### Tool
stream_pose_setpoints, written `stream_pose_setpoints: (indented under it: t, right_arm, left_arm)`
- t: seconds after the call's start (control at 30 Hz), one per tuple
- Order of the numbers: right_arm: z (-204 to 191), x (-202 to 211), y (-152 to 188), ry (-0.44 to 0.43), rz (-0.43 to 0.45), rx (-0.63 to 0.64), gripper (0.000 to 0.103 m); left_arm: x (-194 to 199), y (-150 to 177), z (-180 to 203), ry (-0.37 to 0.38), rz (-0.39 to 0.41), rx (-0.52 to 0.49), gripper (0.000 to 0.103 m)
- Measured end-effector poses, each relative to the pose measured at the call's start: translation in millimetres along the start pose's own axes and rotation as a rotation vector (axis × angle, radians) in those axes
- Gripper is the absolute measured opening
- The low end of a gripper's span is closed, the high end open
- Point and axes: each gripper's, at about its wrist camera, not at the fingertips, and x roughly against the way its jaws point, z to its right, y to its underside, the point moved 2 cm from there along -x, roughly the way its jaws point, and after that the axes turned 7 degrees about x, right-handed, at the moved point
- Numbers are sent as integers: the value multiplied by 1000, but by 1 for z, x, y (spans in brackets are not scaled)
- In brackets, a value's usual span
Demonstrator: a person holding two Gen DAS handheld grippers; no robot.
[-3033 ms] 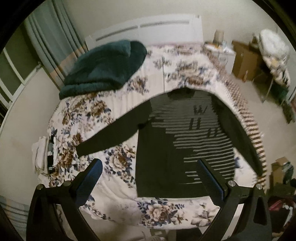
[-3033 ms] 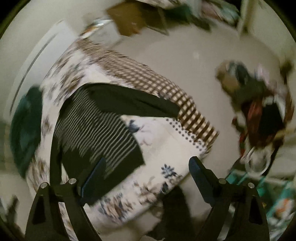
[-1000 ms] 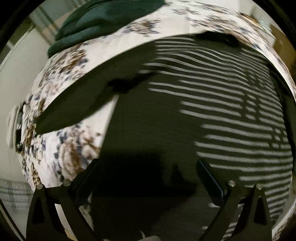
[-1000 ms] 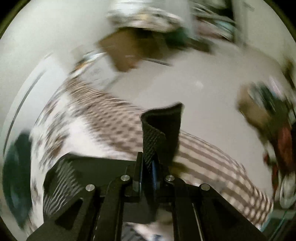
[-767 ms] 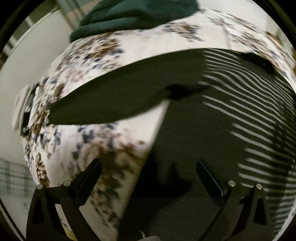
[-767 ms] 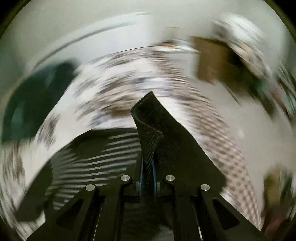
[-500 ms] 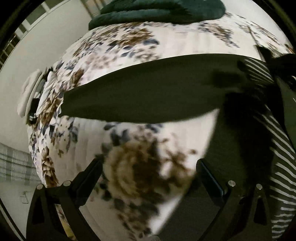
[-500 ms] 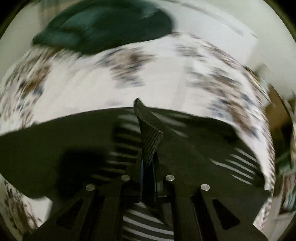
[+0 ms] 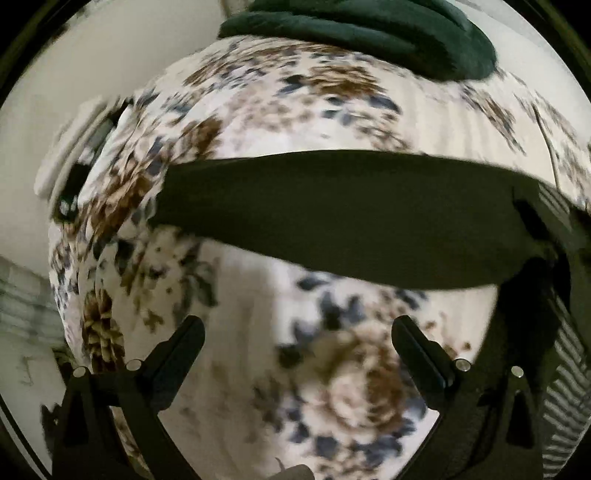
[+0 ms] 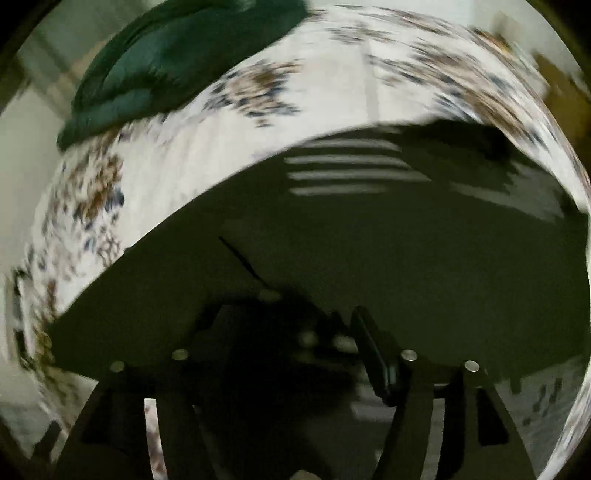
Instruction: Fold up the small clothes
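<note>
A black sweater with white stripes lies flat on the floral bedspread (image 9: 258, 110). Its left sleeve (image 9: 332, 214) stretches straight across the left wrist view, and the striped body (image 9: 565, 424) shows at the right edge. My left gripper (image 9: 295, 347) is open over bare bedspread, just below that sleeve and apart from it. In the right wrist view, my right gripper (image 10: 295, 339) hovers close over the dark sweater (image 10: 369, 240), stripes (image 10: 351, 170) beyond it. Its jaws are opening. The cuff no longer stands between the pads, and only dark fabric lies beneath them, blurred.
A dark green blanket (image 9: 369, 29) is heaped at the head of the bed (image 10: 177, 55). Pale folded items with a black object (image 9: 74, 155) lie at the bed's left edge. Pale floor lies beyond that edge, and a brown box (image 10: 561, 85) stands to the right.
My right gripper swung the right sleeve over onto the sweater's body and its jaws parted, letting the cuff go. My left gripper slid left, from the body to beneath the left sleeve.
</note>
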Motion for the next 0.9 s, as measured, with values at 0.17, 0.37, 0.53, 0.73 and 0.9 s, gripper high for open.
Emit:
stream_pose_setpoints:
  t: [0.17,0.37,0.53,0.73,0.9]
  right_arm:
    - [52,30,54,12,-40,-179,67]
    - [94,20,109,68,-97,-334,67]
    - [115,17,131,121,-106,-398,67]
    - [123,17,127,223,-111,-362,67]
    - [129,26,114,264,-101,-342,67]
  left_arm:
    - [-21,-27,-65,88,-71,210,103]
    - [-83,-51,-131,239,-142,578,90]
    - [-125,-74,-140,289,-152,736,78]
    - [-128,-103,-136,159,-66,712,10]
    - [-96,-115,-129,104,42,628,7]
